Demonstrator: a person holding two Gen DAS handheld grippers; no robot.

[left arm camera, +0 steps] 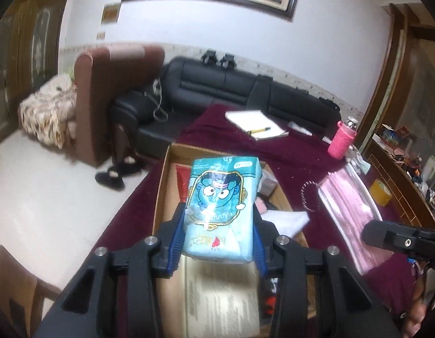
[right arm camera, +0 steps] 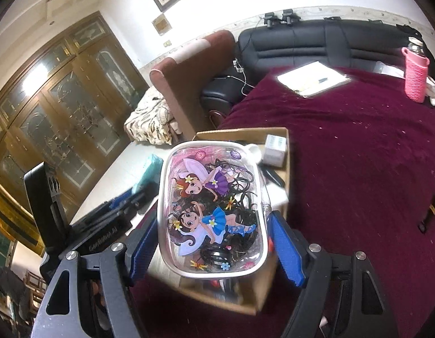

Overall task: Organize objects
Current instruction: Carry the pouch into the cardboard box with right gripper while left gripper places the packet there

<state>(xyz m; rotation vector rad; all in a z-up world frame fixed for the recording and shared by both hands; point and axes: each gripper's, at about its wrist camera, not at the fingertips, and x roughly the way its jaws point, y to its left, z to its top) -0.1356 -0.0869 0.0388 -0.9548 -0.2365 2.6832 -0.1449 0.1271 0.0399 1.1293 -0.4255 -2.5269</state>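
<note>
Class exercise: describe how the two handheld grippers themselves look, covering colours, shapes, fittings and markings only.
Both the left gripper and right gripper have angular matte black frames with triangular cut-outs, silver round bolt heads and ribbed blue finger pads. No cables or sleeves show. The right view shows faint lettering on the left gripper's body.

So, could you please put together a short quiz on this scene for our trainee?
1. True or false: the left gripper holds a blue tissue pack.
2. What does the right gripper carry? A) a notebook B) a clear fairy-print case C) a pink bottle
3. Fill in: both items are held over a cardboard ____.

Key:
1. True; the jaws are shut on its sides.
2. B; the pink bottle stands far off on the maroon cloth, near the notebook.
3. box.
</note>
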